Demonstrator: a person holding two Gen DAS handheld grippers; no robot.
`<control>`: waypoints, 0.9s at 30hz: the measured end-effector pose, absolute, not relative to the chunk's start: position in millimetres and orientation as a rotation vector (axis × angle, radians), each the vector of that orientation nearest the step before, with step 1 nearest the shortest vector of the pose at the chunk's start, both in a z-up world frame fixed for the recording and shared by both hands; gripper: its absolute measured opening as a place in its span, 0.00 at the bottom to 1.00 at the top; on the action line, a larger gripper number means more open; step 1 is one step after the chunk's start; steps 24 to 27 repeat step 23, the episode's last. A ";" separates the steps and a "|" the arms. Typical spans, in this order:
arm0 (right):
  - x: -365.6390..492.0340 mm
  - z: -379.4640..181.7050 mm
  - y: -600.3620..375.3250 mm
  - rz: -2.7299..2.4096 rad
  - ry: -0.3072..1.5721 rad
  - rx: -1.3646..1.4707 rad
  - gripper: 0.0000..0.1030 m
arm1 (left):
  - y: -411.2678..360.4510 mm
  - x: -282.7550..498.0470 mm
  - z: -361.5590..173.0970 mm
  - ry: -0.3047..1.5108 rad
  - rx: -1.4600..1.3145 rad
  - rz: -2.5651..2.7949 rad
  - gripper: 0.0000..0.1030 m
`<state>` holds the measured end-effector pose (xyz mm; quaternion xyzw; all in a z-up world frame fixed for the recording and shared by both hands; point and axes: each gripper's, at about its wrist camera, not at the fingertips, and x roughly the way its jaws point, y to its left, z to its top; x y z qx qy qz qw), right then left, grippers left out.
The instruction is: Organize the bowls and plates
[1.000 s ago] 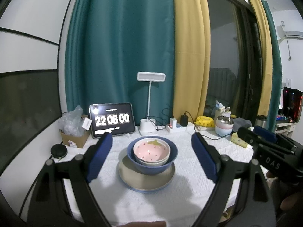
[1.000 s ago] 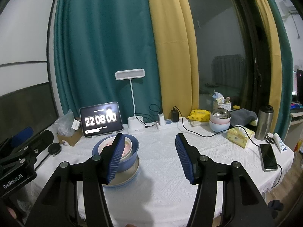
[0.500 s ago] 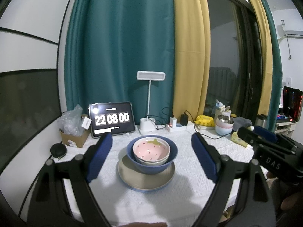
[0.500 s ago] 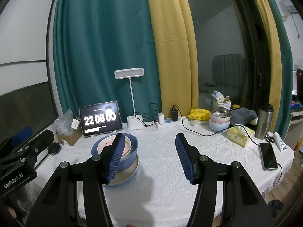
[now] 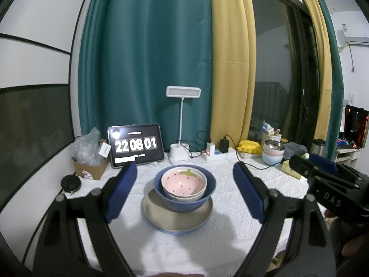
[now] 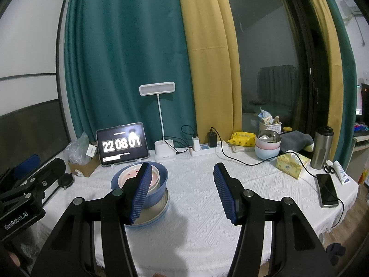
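Tablet clock (image 5: 136, 144): "22 08 01" (centre left)
Right claw (image 6: 182, 192): released, empty
Left claw (image 5: 184, 191): released; its housing reads "GenRobot.AI"

Before me I count one plate (image 5: 177, 219), two nested bowls (image 5: 184, 189), one tablet clock (image 5: 136, 145), one lamp (image 5: 183, 92), one phone (image 6: 327, 190).

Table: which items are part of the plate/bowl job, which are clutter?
Job: pink strawberry bowl, nested in blue bowl, on beige plate.
Clutter: tablet clock, desk lamp, power strip, tissue box, phone, steel tumbler.
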<state>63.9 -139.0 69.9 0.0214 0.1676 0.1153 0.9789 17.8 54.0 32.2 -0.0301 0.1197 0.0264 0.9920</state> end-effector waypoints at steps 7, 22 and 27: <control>64.2 70.0 -138.9 0.233 0.337 0.043 0.57 | 53.9 17.9 32.0 0.241 -0.061 0.052 0.84; 64.4 70.3 -138.6 0.232 0.339 0.042 0.57 | 51.5 17.0 29.0 0.241 -0.051 0.054 0.84; 64.5 70.3 -138.4 0.233 0.339 0.042 0.57 | 51.4 17.4 28.9 0.242 -0.051 0.055 0.84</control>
